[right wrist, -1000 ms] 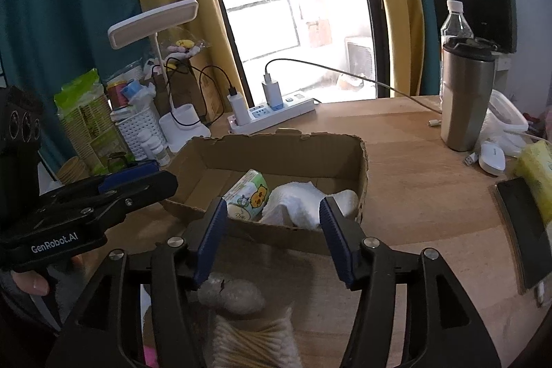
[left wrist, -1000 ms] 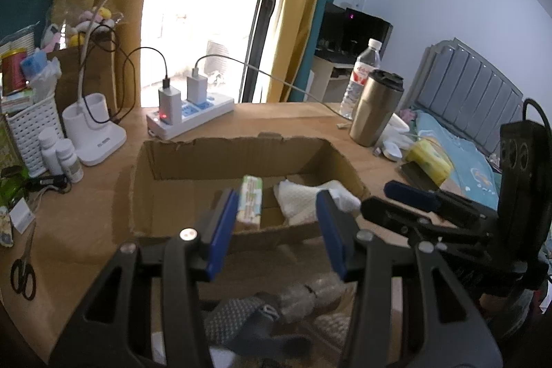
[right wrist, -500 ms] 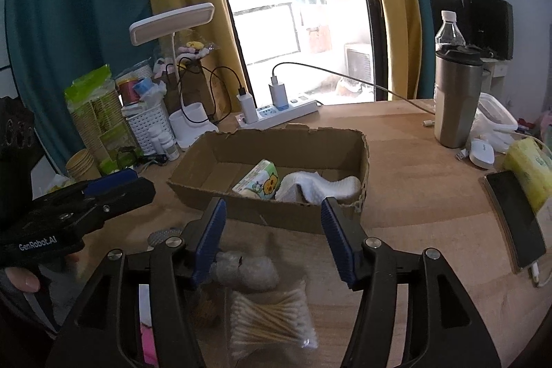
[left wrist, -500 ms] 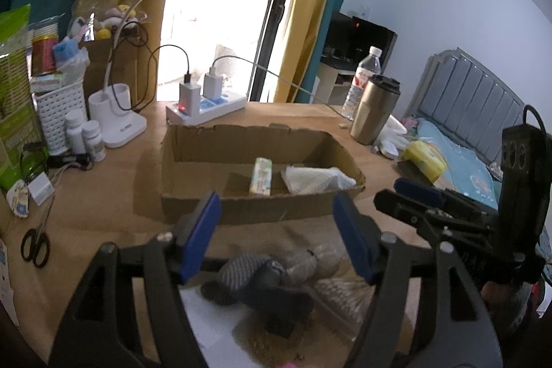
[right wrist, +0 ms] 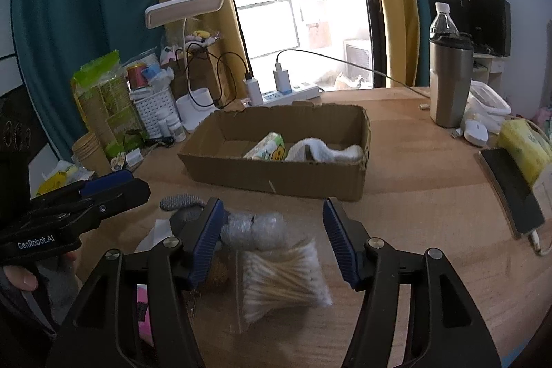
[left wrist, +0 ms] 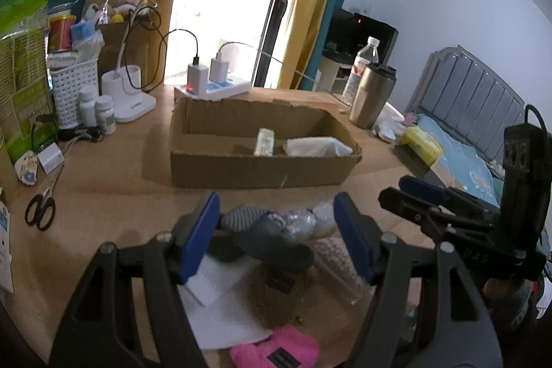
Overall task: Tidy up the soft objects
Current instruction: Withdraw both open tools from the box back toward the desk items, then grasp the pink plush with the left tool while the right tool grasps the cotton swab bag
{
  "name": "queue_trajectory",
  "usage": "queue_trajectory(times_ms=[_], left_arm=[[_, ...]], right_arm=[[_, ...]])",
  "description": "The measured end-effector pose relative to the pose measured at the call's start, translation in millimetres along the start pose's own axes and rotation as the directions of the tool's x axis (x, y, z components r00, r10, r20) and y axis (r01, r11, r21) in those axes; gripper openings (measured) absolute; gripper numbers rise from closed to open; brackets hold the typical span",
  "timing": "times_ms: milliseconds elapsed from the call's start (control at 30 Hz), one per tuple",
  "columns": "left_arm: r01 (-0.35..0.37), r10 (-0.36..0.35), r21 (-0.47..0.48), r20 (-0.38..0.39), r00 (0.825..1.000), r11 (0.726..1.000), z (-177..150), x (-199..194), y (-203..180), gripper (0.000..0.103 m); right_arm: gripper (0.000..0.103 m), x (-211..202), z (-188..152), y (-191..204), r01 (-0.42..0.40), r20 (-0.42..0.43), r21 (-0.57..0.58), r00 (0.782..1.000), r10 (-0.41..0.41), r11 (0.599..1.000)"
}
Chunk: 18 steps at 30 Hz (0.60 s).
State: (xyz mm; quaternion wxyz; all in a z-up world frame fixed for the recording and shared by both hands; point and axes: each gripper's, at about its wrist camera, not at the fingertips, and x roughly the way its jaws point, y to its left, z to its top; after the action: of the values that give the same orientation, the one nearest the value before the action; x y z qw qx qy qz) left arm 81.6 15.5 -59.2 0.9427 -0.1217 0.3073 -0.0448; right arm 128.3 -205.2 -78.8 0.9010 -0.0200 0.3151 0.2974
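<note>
A cardboard box on the wooden table holds a tissue pack and a white towel. In front of the box lies a pile: a grey knitted item, a bubble-wrap roll, a bag of cotton swabs and a pink knitted item. My left gripper is open and empty above the grey item. My right gripper is open and empty above the bubble wrap and swabs.
A desk lamp, power strip, white basket, pill bottles and scissors stand left. A steel tumbler, water bottle, phone and yellow pack sit right.
Both grippers have pulled back from the box toward the table's near edge. The pile of soft items now lies between and under their open fingers.
</note>
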Motion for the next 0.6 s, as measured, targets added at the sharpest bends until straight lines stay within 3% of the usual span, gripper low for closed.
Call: queue_trajectory(times_ms=[500,600], left_arm=[[-0.042,0.035,-0.065,-0.104,0.994,0.997,-40.3,7.8,16.4,0.07],[-0.058,0.044,-0.094,-0.142,0.989,0.994,-52.9,12.6,19.3,0.07]], right_arm=[[0.064,5.2,-30.8,2.4,-0.004,-0.071,0.001,0.998,0.004,1.0],[0.072,6.8,-36.2,0.0,-0.012,-0.084,0.003,0.996,0.013,1.0]])
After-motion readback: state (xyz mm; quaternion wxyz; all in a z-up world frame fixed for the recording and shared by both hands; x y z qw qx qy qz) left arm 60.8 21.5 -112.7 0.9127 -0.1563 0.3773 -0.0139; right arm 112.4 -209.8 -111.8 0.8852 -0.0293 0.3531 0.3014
